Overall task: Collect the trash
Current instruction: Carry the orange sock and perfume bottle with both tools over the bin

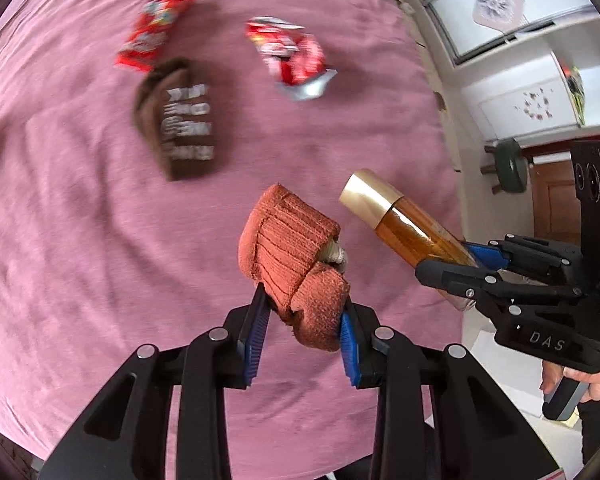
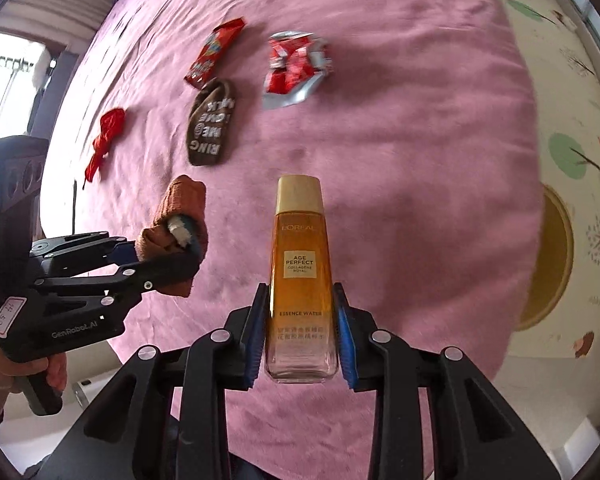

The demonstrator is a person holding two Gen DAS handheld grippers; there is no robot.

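Your left gripper (image 1: 304,320) gripped an orange sock (image 1: 296,256), your right gripper (image 2: 300,332) clamped the amber bottle (image 2: 300,264), fingers narrow, perhaps three red wrappers (image 2: 296,64) upper frame on the pink bed (image 2: 420,160).

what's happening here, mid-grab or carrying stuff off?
Carrying. A person holds a gripper in each hand above a pink bedspread. The left gripper pinches an orange sock; the right gripper clamps an amber bottle, both lifted clear. Still on the bed: a brown sock, two red wrappers and a red scrap.
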